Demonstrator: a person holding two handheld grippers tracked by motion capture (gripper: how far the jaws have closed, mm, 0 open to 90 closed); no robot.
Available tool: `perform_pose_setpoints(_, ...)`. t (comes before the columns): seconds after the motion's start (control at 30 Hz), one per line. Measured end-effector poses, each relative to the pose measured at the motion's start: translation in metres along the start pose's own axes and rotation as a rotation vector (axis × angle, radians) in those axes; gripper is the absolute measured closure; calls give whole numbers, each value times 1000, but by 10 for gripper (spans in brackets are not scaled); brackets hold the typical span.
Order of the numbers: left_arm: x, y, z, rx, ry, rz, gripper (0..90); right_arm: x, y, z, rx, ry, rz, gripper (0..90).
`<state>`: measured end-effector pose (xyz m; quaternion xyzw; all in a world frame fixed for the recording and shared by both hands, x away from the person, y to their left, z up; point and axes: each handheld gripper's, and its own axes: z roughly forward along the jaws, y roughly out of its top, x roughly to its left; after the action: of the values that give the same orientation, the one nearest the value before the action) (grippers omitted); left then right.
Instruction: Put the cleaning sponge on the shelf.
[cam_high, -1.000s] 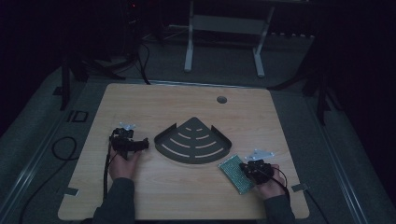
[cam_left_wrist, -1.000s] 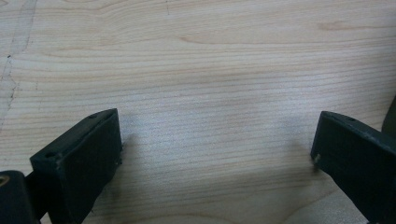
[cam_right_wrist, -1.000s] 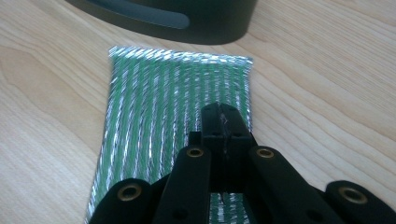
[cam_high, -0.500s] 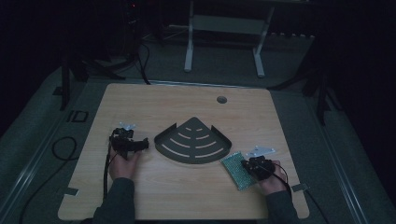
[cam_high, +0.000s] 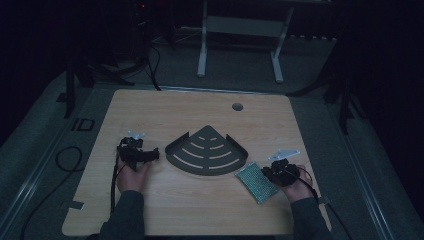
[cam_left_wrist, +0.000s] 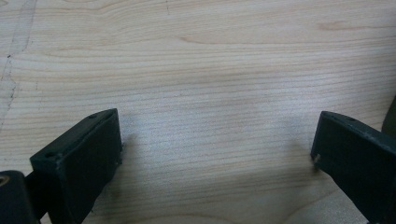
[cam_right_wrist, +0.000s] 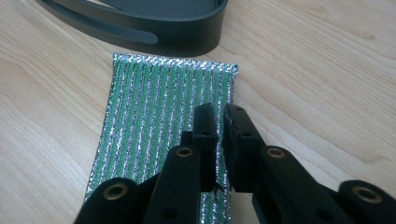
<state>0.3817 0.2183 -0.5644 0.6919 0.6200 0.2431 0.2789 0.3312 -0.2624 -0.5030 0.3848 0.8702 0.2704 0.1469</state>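
A green and silver scrubbing pad (cam_high: 256, 183) (cam_right_wrist: 159, 116) lies flat on the wooden table (cam_high: 200, 110), just off the right corner of a dark fan-shaped slotted rack (cam_high: 206, 150) (cam_right_wrist: 140, 23). My right gripper (cam_high: 268, 174) (cam_right_wrist: 219, 116) is over the pad's right edge. Its jaws are pressed together, and a bit of the pad's edge shows between them. Left of the rack, my left gripper (cam_high: 154, 154) (cam_left_wrist: 215, 140) hovers low over bare wood, its jaws wide apart and holding nothing.
A round cable hole (cam_high: 237, 106) sits near the table's far edge. Cables trail from both grippers off the table's front. A white-legged frame (cam_high: 240, 45) stands on the floor beyond the table.
My right gripper has shifted slightly right and farther from the front edge, and the pad has crept the same way. The left gripper has stayed put.
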Motion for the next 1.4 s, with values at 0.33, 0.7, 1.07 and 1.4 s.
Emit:
perform_pose_setpoints(0.33,0,0,0,0,0,0,24,-9,4,6,90,26,17,801)
perform_pose_setpoints(0.7,0,0,0,0,0,1,24,-17,6,9,152,65,38,790)
perform_pose_setpoints(1.07,0,0,0,0,0,0,24,-20,11,15,224,103,37,779)
perform_pose_setpoints(1.4,0,0,0,0,0,0,24,-26,17,22,285,134,34,772)
